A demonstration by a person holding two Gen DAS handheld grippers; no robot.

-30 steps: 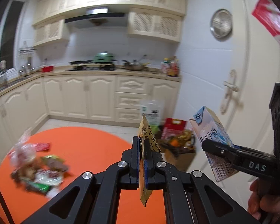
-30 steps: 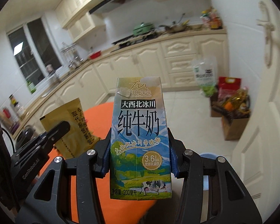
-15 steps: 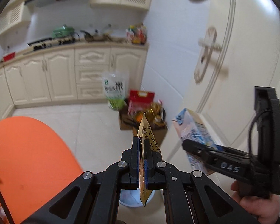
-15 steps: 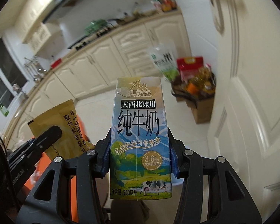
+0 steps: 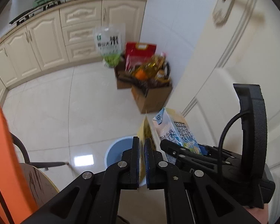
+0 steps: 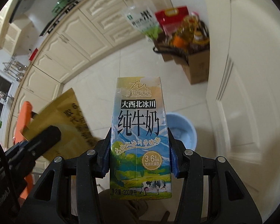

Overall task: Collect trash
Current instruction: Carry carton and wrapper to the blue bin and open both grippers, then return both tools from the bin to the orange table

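Observation:
My left gripper (image 5: pixel 141 140) has a thin yellow snack packet (image 5: pixel 146 128) edge-on between its pads, and its jaws are just starting to open. In the right wrist view the packet (image 6: pixel 65 115) looks blurred at the tip of that gripper (image 6: pixel 46 136). My right gripper (image 6: pixel 139 140) is shut on an upright blue-and-green milk carton (image 6: pixel 139 123), also seen from the left (image 5: pixel 174 130). A light blue trash bin (image 5: pixel 115 149) stands on the floor below both grippers. The carton hides part of the bin (image 6: pixel 184 128).
The orange table (image 5: pixel 1 149) and a wooden stool (image 5: pixel 41 177) are at the left. Cardboard boxes of groceries (image 5: pixel 151 93) and a rice bag (image 5: pixel 110 43) stand by the cabinets. A white door (image 5: pixel 233 74) is close on the right. Pale floor tiles surround the bin.
Both grippers swung right, away from the orange table, and tipped downward with packet and carton. The blue bin has come into view beneath them. The left jaws show a slight gap.

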